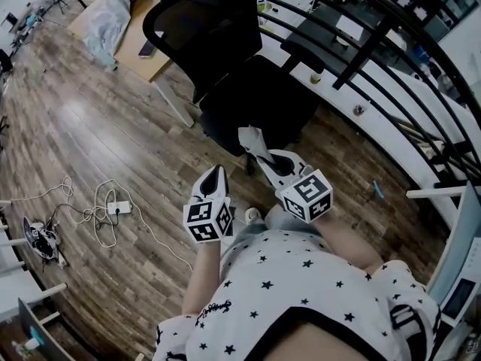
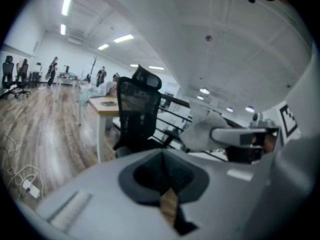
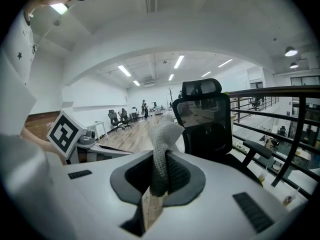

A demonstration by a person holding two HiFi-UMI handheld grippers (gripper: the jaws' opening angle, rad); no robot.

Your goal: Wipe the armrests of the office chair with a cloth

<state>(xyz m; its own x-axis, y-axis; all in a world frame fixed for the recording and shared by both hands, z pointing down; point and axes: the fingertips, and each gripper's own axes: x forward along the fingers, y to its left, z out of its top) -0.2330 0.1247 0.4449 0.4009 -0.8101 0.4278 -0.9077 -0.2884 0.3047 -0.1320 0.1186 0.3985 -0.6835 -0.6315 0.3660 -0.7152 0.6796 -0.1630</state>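
A black office chair stands just ahead of me, its backrest toward the desk. One armrest shows by the railing. My right gripper is shut on a grey cloth, held upright short of the seat's front edge. In the right gripper view the cloth sticks up between the jaws, with the chair and an armrest beyond. My left gripper hangs beside it, lower left, shut and holding nothing. The left gripper view shows the chair and the cloth.
A wooden desk with a grey bundle stands behind the chair on the left. A black railing runs along the right. A power strip with loose cables lies on the wooden floor to my left.
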